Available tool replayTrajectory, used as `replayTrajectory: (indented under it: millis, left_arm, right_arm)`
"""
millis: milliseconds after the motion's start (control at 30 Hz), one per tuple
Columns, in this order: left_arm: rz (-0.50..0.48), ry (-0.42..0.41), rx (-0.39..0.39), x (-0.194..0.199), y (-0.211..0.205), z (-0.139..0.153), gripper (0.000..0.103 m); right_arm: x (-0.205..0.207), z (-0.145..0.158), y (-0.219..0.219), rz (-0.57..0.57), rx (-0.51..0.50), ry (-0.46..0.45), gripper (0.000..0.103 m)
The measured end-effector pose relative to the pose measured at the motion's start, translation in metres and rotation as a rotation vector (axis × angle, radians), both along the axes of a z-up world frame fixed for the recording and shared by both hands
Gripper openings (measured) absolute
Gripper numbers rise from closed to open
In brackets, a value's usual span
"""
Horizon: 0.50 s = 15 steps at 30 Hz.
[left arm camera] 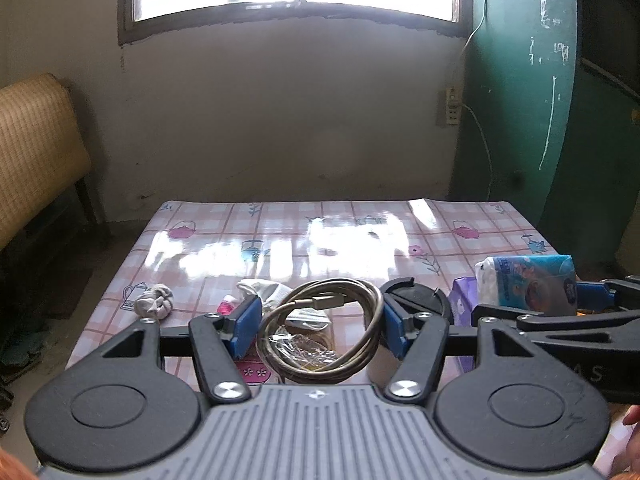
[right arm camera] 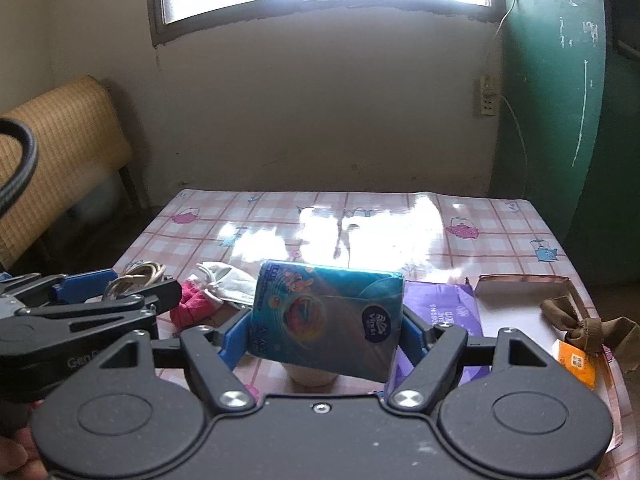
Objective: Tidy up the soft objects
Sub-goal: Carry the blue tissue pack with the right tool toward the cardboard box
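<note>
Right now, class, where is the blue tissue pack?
The blue tissue pack is held off the table between the right gripper pads, in front of the purple packet; the pink cloth lies left.

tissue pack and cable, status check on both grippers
Left gripper shut on coiled cable. Right gripper shut on tissue pack, lifted. Socks, purple packet below on table.

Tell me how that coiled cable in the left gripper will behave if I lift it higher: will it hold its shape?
Probably only loosely. The coiled cable has several unbound loops spanning the left gripper, so they may sag or spread. Its sheath looks smooth and glossy, so it could slide on the pads. It looks thin, so likely light; the connector end lying loose inside the coil may dangle.
</note>
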<state>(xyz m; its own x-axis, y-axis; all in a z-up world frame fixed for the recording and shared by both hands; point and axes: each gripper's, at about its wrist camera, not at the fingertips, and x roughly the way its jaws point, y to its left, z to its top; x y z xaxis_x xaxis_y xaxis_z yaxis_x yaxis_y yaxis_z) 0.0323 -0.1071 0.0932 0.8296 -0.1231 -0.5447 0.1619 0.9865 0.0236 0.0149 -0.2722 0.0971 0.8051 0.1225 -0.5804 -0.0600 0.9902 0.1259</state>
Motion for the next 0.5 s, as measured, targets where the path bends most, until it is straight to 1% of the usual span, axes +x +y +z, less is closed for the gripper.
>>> replayTrajectory:
  millis: [500]
  left_arm:
    - [-0.043, 0.005, 0.002, 0.005, -0.025, -0.001, 0.064]
  right_arm:
    - [0.002, -0.003, -0.027, -0.042, -0.003, 0.008, 0.088]
